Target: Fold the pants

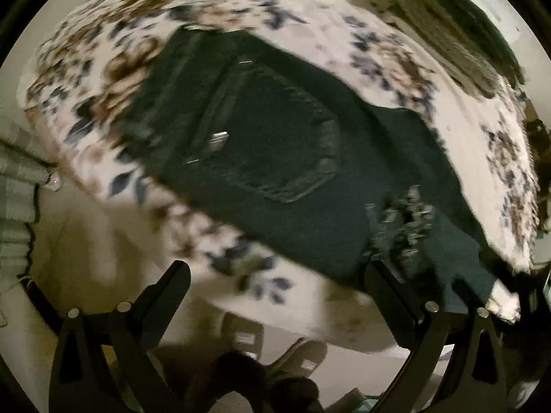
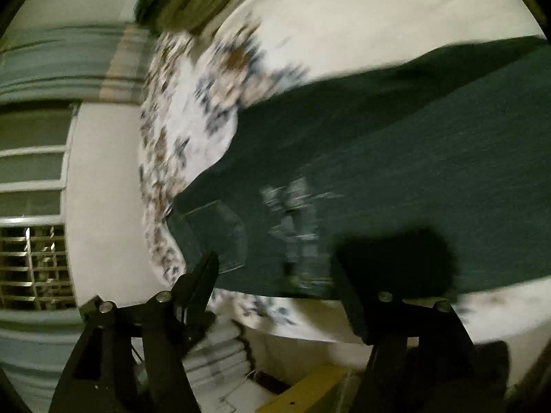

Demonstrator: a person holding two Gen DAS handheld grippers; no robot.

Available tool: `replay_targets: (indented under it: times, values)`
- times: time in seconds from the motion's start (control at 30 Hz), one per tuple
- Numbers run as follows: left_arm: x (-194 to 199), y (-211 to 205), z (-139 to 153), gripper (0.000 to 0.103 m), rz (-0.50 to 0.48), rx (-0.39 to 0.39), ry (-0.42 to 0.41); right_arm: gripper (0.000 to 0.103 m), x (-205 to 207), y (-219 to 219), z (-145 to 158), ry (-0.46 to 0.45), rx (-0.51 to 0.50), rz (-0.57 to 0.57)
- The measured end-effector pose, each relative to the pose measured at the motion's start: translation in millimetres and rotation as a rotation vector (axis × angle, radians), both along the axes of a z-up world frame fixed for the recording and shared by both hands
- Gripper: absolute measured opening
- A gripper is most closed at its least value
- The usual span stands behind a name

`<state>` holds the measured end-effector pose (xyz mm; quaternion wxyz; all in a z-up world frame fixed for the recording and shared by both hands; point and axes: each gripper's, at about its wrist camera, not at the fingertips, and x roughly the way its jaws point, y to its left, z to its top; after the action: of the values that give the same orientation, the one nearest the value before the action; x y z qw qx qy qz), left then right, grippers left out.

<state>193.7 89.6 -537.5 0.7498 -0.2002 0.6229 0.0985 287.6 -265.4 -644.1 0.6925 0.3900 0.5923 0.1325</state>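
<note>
- The pants (image 1: 275,144), dark denim, are lying flat on the flowered bedsheet (image 1: 344,34), back pocket (image 1: 275,137) facing up and a frayed, ripped patch (image 1: 409,220) showing further down the leg.
- The left gripper (image 1: 275,275) is hanging above the near edge of the sheet with its jaws standing wide apart and nothing between them; one finger is lying over the sheet, the other over the denim by the ripped patch.
- The right gripper (image 2: 275,275) is also standing wide, gripping nothing; its fingers are straddling the near edge of the pants, between the pocket (image 2: 213,237) and the rip (image 2: 296,227).
- Both views are smeared, so whether any fingertip is touching cloth cannot be told.
- The pants seem to be lying as one long strip, so the step in hand is probably taking hold for a crosswise fold.
- To do it well: each gripper should be pinching every layer at a corner or edge, not just the top one.
- Both holds should be sitting level with each other, so the fold line is running straight.
- The cloth should be rising just clear of the bed while carried over, so nothing is dragging or bunching.
- The frayed patch is a poor place to grip; threads could be snagging there.
</note>
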Motion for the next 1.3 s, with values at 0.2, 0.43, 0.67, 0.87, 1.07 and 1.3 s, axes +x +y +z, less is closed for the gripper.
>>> replay_targets:
  times: [0.2, 0.43, 0.67, 0.87, 1.07, 1.3]
  values:
    - [57, -73, -23, 0.103, -0.091, -0.057, 0.014, 0.075, -35, -108, 10, 0.07, -0.207, -0.13]
    - [86, -116, -73, 0.008, -0.151, -0.036, 0.136, 0.075, -60, -186, 0, 0.126, -0.248, -0.282]
    - [53, -87, -38, 0.003, -0.134, -0.008, -0.001, 0.075, -64, -191, -2, 0.1, -0.222, -0.327]
    - [35, -74, -55, 0.008, -0.123, -0.035, 0.06, 0.075, -52, -172, -8, 0.122, -0.217, -0.277]
    - [41, -44, -47, 0.024, -0.033, -0.17, 0.012, 0.075, -40, -167, 3, 0.097, -0.289, -0.201]
    - [86, -79, -76, 0.05, -0.167, -0.152, 0.018, 0.075, -34, -174, -5, 0.121, -0.283, -0.21]
